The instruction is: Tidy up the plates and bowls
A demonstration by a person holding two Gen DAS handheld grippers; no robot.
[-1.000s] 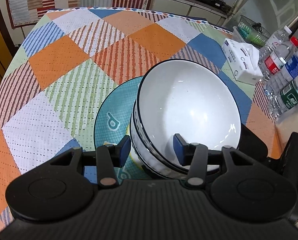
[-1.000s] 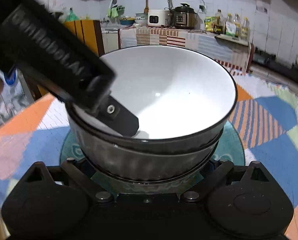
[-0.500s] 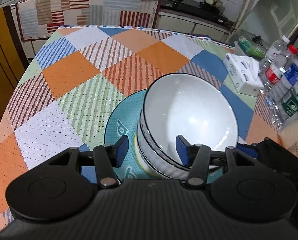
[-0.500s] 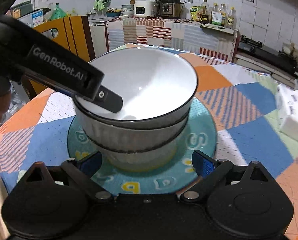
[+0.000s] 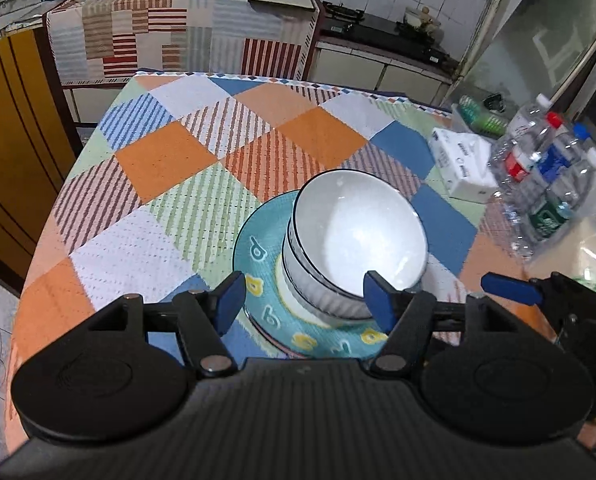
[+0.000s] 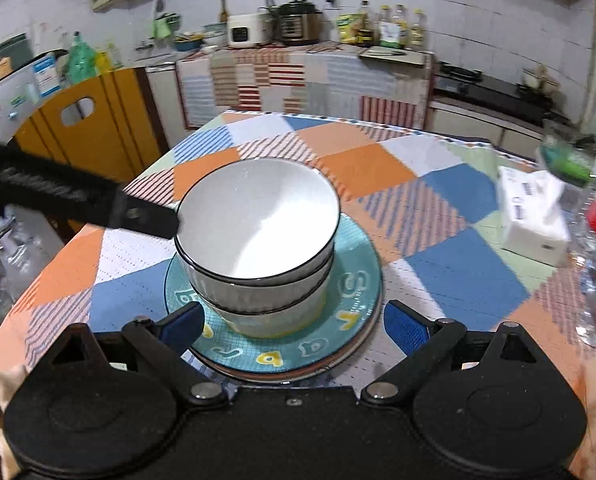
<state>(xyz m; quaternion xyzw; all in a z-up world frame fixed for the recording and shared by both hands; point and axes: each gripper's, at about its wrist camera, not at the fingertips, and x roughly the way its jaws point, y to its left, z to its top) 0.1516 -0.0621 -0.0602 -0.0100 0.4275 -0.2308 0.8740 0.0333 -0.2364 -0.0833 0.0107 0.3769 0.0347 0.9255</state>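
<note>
Patchwork cloth [image 5: 170, 160] covering the worktop. Tissue pack [image 5: 463, 164], white, right of frame, on the cloth. Water bottles [image 5: 545, 176], clear plastic, far right, clustered just beside the tissues. Rice cooker [image 6: 246, 31], upper centre, on the back counter. Orange chair [image 6: 86, 120], left.
</note>
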